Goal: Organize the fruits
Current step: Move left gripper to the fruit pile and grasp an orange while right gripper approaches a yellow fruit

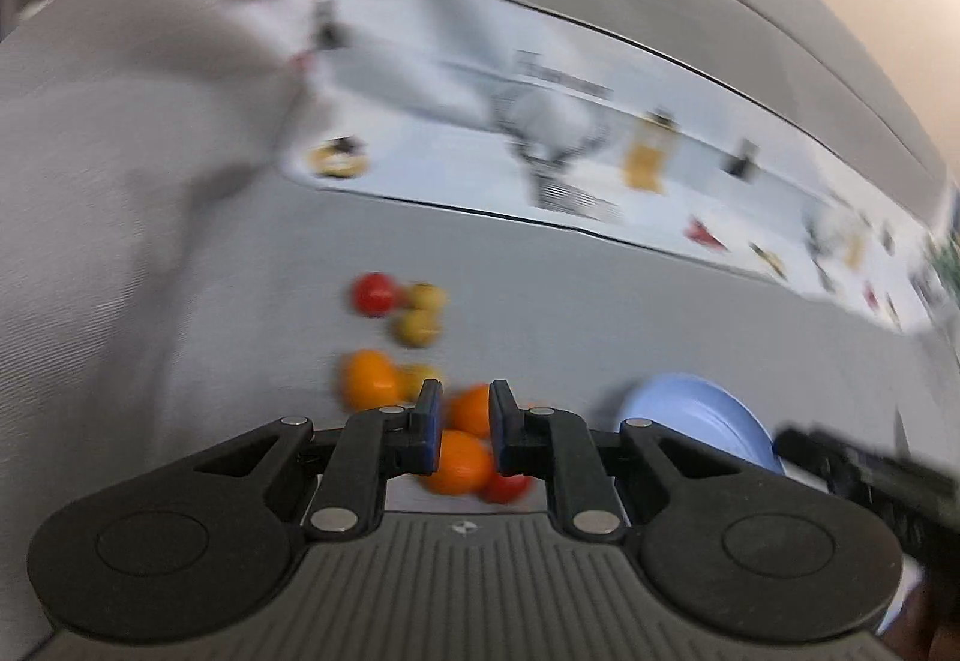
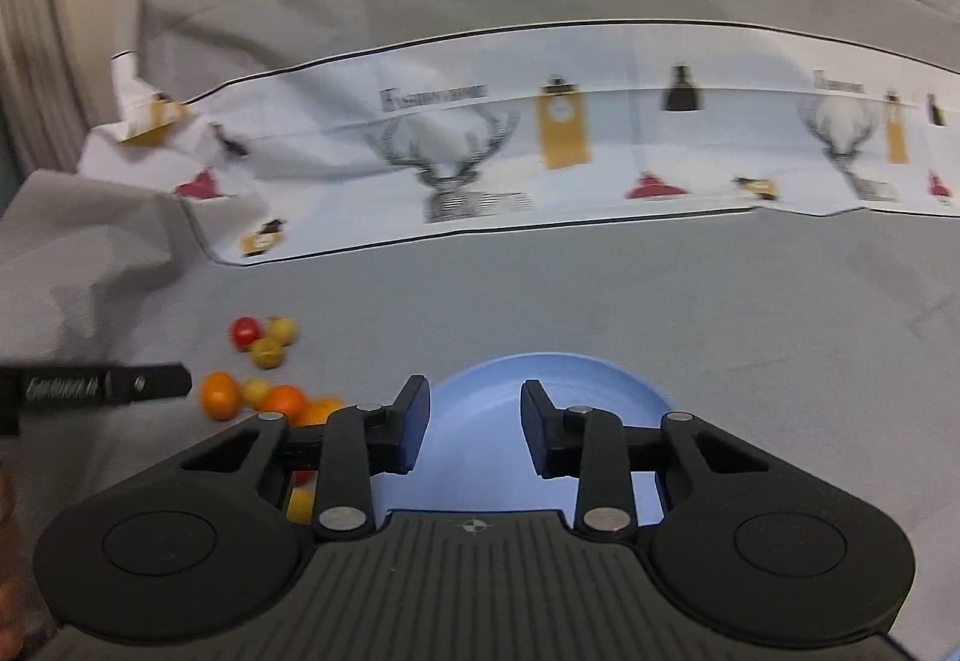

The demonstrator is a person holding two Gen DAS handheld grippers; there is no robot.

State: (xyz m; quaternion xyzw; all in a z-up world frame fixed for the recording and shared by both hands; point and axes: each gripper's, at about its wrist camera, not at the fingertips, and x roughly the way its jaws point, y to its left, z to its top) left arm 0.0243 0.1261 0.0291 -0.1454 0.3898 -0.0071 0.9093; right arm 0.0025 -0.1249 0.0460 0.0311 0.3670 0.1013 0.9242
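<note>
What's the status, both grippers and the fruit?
Left gripper open above an orange fruit, not gripping. Right gripper open over blue plate. Fruit pile on cloth. No obstruction.

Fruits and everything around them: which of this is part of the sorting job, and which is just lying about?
Part of the job:
- orange fruits
- red fruit
- yellow-green fruits
- blue plate
- left tool, over the fruit pile
- right tool, over the plate

Lying about:
- grey cloth
- deer-print sheet
</note>
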